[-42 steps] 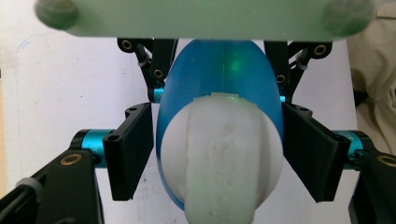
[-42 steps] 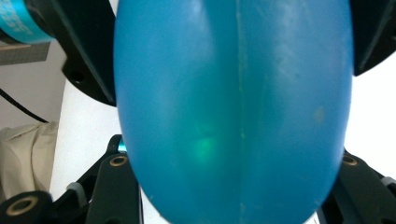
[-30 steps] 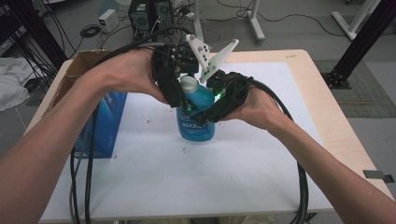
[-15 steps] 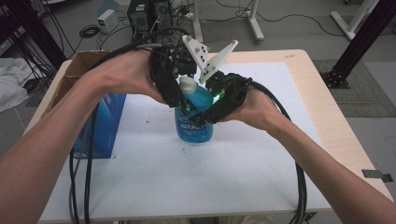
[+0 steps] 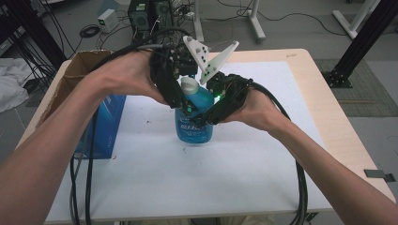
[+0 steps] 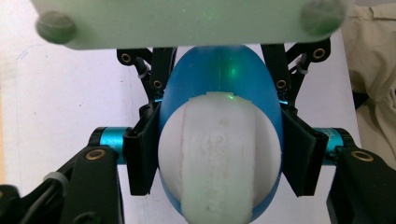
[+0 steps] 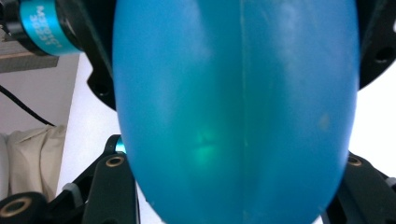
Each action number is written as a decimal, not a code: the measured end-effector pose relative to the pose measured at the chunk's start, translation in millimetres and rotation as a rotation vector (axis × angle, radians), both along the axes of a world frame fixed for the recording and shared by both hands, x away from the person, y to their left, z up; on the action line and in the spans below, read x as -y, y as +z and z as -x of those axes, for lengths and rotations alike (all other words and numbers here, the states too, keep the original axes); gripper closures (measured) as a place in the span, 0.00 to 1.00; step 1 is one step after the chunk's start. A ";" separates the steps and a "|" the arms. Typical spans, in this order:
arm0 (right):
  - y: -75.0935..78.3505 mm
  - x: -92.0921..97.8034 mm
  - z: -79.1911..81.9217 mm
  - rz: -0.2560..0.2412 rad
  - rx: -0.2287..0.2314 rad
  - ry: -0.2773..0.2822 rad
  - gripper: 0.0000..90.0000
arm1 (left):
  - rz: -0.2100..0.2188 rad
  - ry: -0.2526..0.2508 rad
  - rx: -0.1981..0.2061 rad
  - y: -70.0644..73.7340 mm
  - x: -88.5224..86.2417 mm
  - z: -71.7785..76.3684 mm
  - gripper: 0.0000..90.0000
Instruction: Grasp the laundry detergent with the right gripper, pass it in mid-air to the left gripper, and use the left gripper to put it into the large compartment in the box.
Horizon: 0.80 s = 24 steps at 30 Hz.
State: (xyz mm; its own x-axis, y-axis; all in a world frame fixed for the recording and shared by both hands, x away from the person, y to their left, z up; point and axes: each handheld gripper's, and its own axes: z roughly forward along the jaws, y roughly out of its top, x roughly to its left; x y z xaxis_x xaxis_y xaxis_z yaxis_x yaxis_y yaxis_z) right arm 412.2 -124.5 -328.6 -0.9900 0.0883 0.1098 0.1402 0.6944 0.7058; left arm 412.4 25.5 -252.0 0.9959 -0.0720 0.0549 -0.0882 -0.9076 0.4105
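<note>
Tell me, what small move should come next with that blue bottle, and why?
Probably a twist of the left gripper to loosen the white cap. Its jaws sit around the cap, while the right gripper clamps the blue bottle, which stands upright on the table.

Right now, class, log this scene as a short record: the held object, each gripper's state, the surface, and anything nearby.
object: blue bottle with white cap, upright
left gripper: shut on the bottle near its cap
right gripper: against the bottle's body; jaws hidden, state unclear
surface: white sheet on wooden table
nearby: blue box, cardboard box
</note>
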 end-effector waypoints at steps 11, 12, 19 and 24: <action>0.7 -0.1 0.7 -0.003 0.004 0.000 0.44 | 0.009 0.004 0.003 1.2 -1.7 0.0 0.43; 0.7 0.1 0.7 -0.002 0.004 -0.001 0.44 | 0.008 0.003 0.005 1.5 -1.8 0.4 0.43; 0.9 2.1 -0.2 0.007 0.012 -0.013 0.38 | -0.004 0.001 0.012 1.4 -2.7 2.0 0.43; 1.7 5.8 -0.6 0.015 0.011 -0.025 0.36 | -0.003 0.008 0.017 4.1 -5.8 1.8 0.43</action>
